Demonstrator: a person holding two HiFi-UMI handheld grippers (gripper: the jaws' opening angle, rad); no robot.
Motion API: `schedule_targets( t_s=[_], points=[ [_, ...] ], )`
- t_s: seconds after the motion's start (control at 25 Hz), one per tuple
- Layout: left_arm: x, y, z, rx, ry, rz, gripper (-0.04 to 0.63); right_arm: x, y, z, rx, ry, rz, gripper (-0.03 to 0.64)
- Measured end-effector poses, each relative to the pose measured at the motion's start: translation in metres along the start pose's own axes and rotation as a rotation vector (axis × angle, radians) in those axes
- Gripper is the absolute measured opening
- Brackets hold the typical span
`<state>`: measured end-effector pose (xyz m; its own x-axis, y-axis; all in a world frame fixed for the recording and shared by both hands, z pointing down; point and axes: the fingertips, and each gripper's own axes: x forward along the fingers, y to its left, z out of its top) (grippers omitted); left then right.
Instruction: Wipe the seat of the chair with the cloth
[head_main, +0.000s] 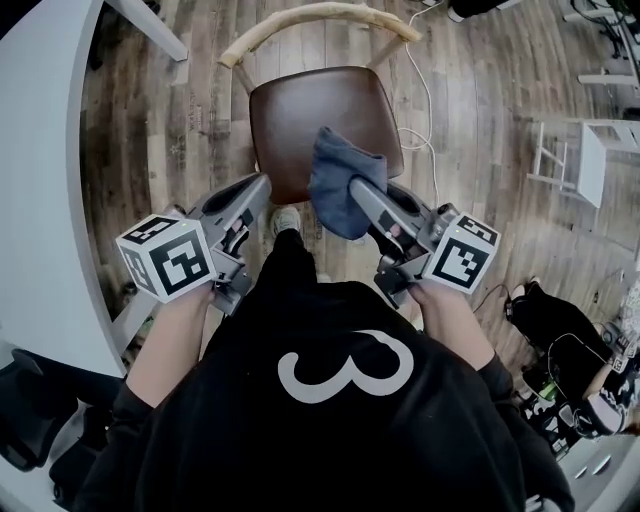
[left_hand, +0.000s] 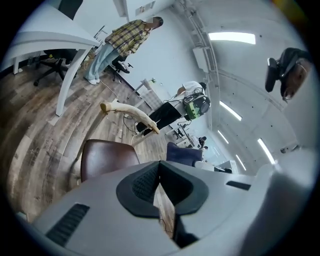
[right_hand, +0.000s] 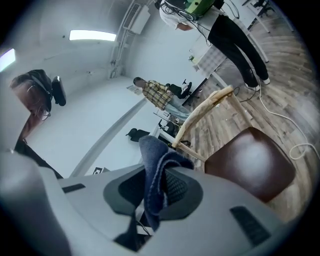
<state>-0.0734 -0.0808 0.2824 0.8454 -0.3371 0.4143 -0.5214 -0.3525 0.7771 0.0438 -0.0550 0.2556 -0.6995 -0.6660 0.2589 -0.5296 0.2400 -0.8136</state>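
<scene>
A chair with a dark brown leather seat (head_main: 300, 115) and a pale wooden backrest (head_main: 320, 22) stands on the wood floor in front of me. My right gripper (head_main: 352, 183) is shut on a blue cloth (head_main: 338, 180), which hangs over the seat's near right edge. In the right gripper view the blue cloth (right_hand: 154, 172) is pinched between the jaws, with the seat (right_hand: 250, 162) to the right. My left gripper (head_main: 262, 182) is shut and holds nothing, at the seat's near left edge. The left gripper view shows the seat (left_hand: 107, 156) and the cloth (left_hand: 182, 152) beyond.
A white curved table (head_main: 40, 170) runs along the left. A white cable (head_main: 425, 110) trails on the floor to the right of the chair. A white stool frame (head_main: 585, 155) stands far right. People stand in the background of both gripper views.
</scene>
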Motion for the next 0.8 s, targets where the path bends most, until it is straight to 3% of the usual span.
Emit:
schedule_targets(
  t_s=[0.12,0.2,0.44,0.64,0.8],
  points=[
    [0.01,0.034,0.01,0.002,-0.003,0.028,0.012,0.028,-0.016,0.005,0.013,0.014,-0.004,0.054],
    [0.017,0.05,0.012,-0.038,-0.03,0.031,0.012,0.04,-0.028,0.002,0.017,0.036,-0.007,0.054],
    [0.038,0.092,-0.006,-0.23,-0.101,0.048,0.012,0.07,-0.074,-0.023,0.055,0.148,-0.005,0.054],
    [0.056,0.144,-0.036,-0.337,-0.141,0.116,0.012,0.096,-0.125,-0.051,0.068,0.237,-0.02,0.054],
    [0.063,0.183,-0.062,-0.532,-0.197,0.166,0.012,0.111,-0.16,-0.077,0.031,0.332,-0.041,0.054]
  ],
)
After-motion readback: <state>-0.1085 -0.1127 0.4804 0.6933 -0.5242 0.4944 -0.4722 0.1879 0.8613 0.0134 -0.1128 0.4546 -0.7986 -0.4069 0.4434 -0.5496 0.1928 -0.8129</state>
